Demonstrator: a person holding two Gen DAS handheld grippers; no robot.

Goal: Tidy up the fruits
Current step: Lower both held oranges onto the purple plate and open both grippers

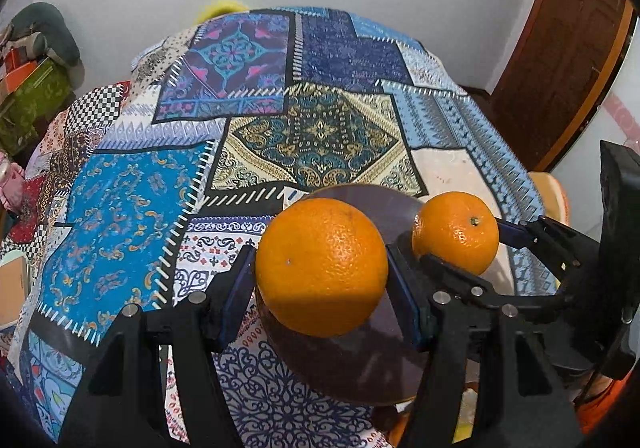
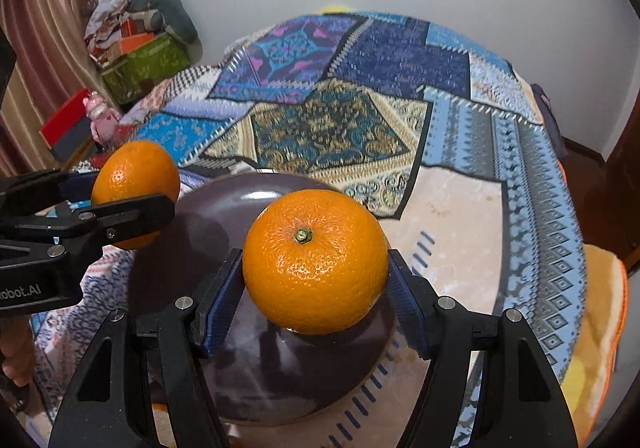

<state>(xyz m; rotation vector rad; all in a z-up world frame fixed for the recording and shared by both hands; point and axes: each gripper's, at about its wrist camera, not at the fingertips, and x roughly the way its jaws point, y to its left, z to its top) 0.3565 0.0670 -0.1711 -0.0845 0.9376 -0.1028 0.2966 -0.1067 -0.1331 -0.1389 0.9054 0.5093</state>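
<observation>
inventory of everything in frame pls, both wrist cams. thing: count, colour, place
oranges: 2, orange; one clamped in the left claw, one clamped in the right claw, both over the plate
plate: 1, dark purple-brown, on the table under both claws
patchwork cloth: 1, mostly blue with gold and white panels, covering the table
green box: 1, far left by the wall, clutter piled on top
wooden door: 1, brown, right edge of the left wrist view
curtain: 1, striped brown-pink, far left
left claw: 1, black with blue pads, shut on an orange
right claw: 1, black with blue pads, shut on an orange
</observation>
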